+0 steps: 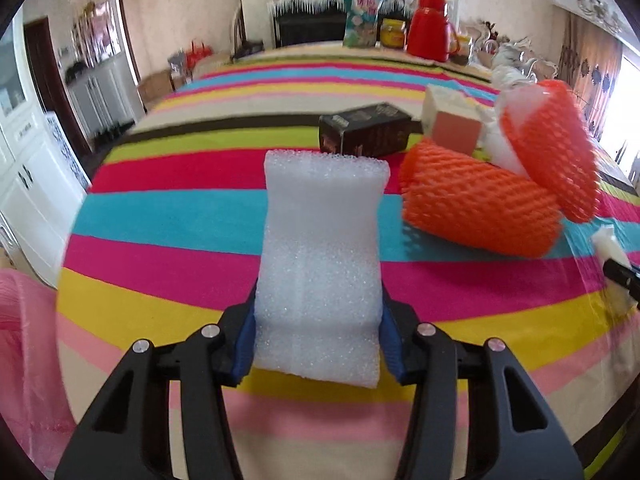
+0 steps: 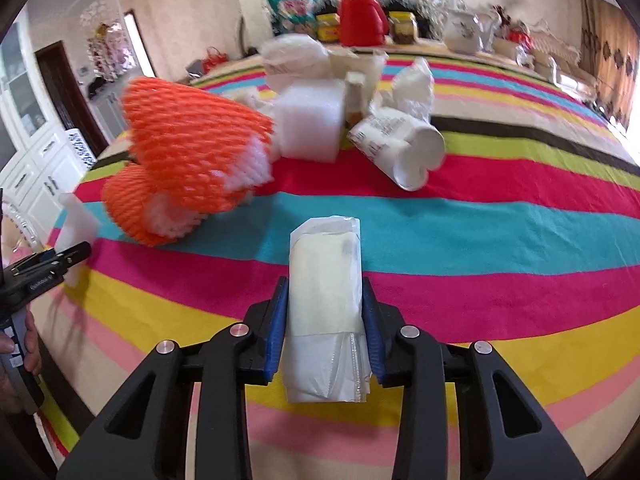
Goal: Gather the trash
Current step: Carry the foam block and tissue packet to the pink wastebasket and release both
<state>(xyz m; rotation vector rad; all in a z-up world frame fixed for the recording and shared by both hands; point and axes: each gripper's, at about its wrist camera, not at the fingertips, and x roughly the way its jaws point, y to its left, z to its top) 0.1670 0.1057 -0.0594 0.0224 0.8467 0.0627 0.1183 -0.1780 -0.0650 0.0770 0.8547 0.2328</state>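
My left gripper is shut on a white foam sheet, which stands up between the blue pads above the striped tablecloth. My right gripper is shut on a white plastic-wrapped packet with a pale yellow filling. To the right in the left wrist view lie orange foam fruit nets; the right wrist view has them on the left. Behind them lies more trash: a dark box, a white foam block and a crushed paper cup.
A red thermos, jars and a snack bag stand at the table's far end. A pink plastic bag hangs off the left edge. White cabinets line the left wall. A hand holds the left gripper's handle.
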